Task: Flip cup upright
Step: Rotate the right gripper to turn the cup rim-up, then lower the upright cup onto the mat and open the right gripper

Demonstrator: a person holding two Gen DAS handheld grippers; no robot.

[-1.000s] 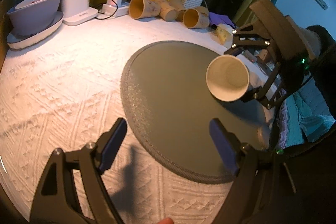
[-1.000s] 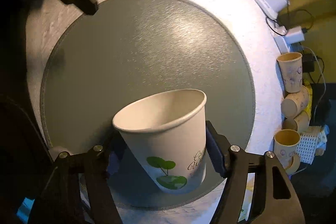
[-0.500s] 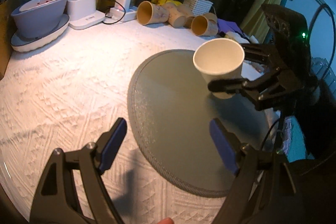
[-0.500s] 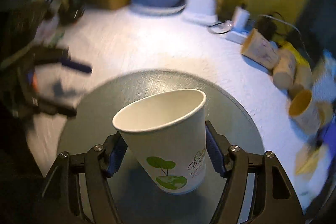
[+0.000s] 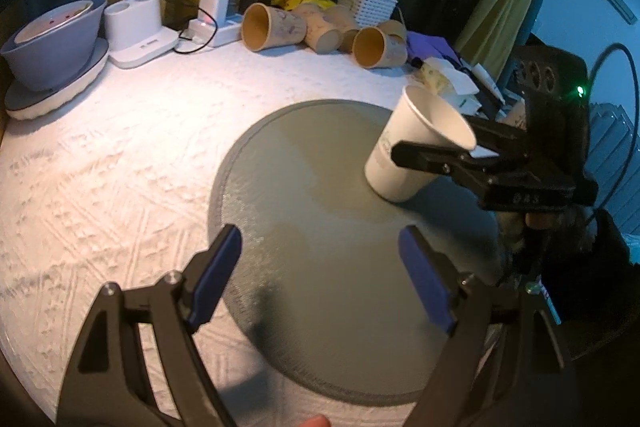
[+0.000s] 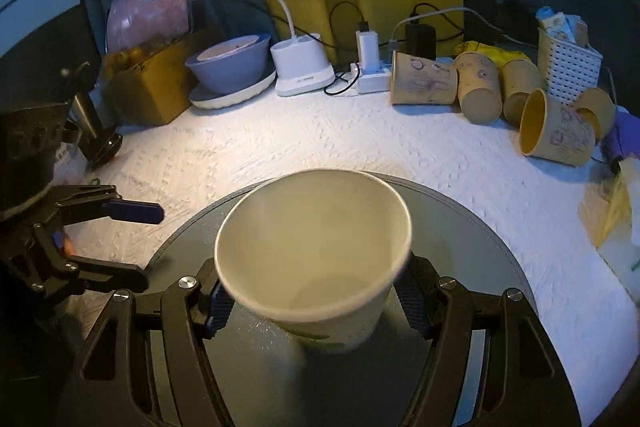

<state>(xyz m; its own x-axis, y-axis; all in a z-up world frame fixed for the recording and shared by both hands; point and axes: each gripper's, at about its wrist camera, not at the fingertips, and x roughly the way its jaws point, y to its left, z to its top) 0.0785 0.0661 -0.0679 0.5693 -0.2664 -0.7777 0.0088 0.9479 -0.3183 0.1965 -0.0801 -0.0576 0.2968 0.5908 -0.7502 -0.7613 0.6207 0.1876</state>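
A white paper cup (image 6: 316, 255) with a green leaf print is held mouth-up between the blue pads of my right gripper (image 6: 316, 301). In the left wrist view the cup (image 5: 416, 143) leans toward the right gripper's black frame, its base on or just above the round grey mat (image 5: 320, 227). My right gripper is shut on the cup. My left gripper (image 5: 320, 275) is open and empty over the near side of the mat; it also shows at the left of the right wrist view (image 6: 116, 239).
Several brown paper cups (image 5: 280, 27) lie on their sides at the back of the white textured tablecloth (image 5: 100, 167). A purple bowl on a plate (image 5: 52, 43), a white lamp base (image 5: 136, 27), chargers and a white basket (image 5: 368, 3) line the back edge.
My right gripper has swung the cup from lying tilted to mouth-up and lowered its base toward the mat. The left gripper stayed open with little movement.
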